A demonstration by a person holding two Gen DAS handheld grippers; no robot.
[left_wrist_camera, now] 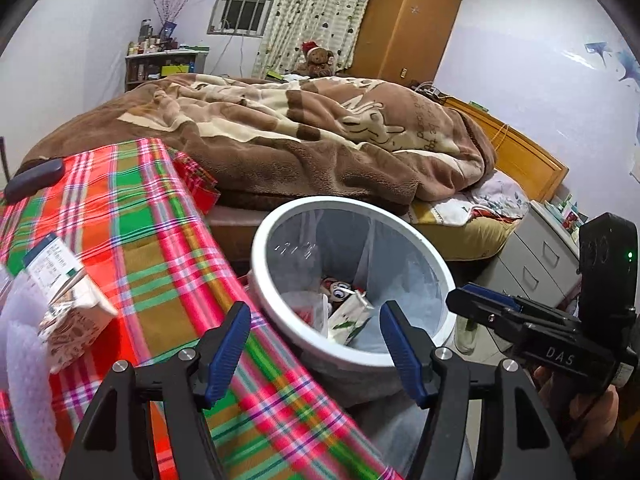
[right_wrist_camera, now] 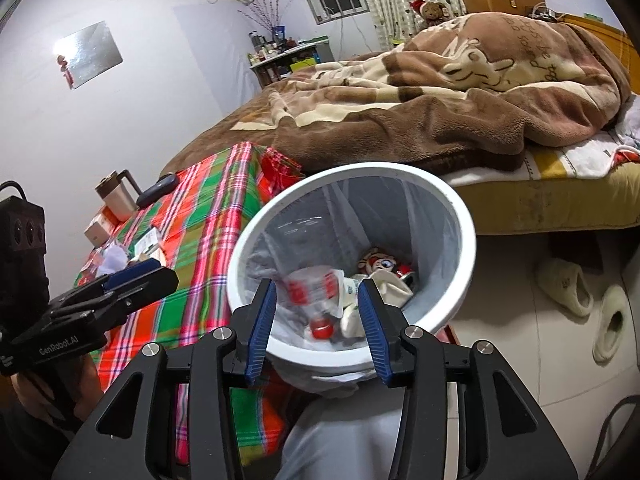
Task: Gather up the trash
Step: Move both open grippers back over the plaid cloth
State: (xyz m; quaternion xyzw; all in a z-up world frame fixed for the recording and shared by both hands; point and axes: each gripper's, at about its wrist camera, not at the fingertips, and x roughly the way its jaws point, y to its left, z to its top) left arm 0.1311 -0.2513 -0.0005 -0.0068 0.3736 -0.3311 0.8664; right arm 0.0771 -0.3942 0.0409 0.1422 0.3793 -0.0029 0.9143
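Observation:
A white-rimmed trash bin [left_wrist_camera: 436,268] with a clear liner stands between the plaid-covered table [left_wrist_camera: 160,240] and the bed; it also shows in the right wrist view [right_wrist_camera: 466,216]. Inside lie a clear bottle with red label and cap [right_wrist_camera: 316,292], cartons and wrappers. My left gripper [left_wrist_camera: 316,344] is open and empty over the table edge beside the bin. My right gripper [right_wrist_camera: 318,320] is open and empty just above the bin's near rim. A small carton [left_wrist_camera: 64,280] and white foam [left_wrist_camera: 20,340] lie on the table at left.
The bed with a brown blanket [left_wrist_camera: 300,132] sits behind the bin. A dark case [left_wrist_camera: 36,180] lies at the table's far end; a jug [right_wrist_camera: 118,194] and small boxes stand there. Slippers [right_wrist_camera: 568,288] lie on the floor at right. Drawers [left_wrist_camera: 540,256] stand beside the bed.

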